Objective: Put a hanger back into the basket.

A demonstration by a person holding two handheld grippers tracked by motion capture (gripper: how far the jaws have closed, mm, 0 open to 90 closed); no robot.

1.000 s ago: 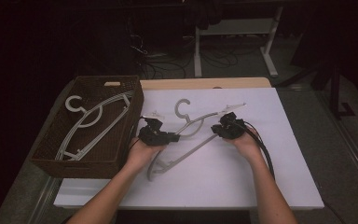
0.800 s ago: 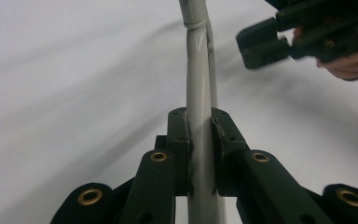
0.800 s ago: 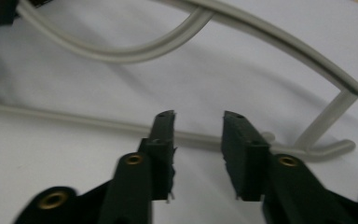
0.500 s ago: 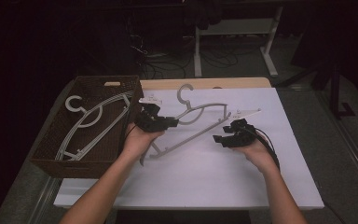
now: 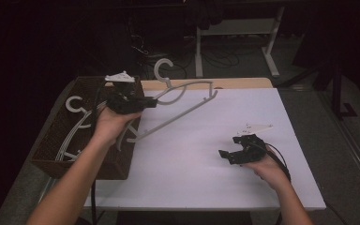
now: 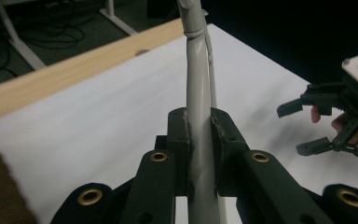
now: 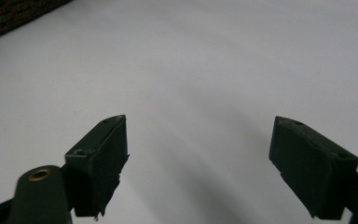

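The left tongs (image 5: 143,104) pinch one arm of a white hanger (image 5: 183,101), holding it in the air over the table (image 5: 192,187) just beside the basket (image 5: 51,154); the left gripper view shows the pads (image 6: 179,140) pressed on the bar. The brown woven basket stands at the table's left edge and holds more white hangers (image 5: 77,123) lying flat. The right tongs (image 5: 228,154) hover low over the white table, jaws having just been opening, nothing between them.

Pale plastic hanger (image 5: 178,105) held tilted above the table's left side.
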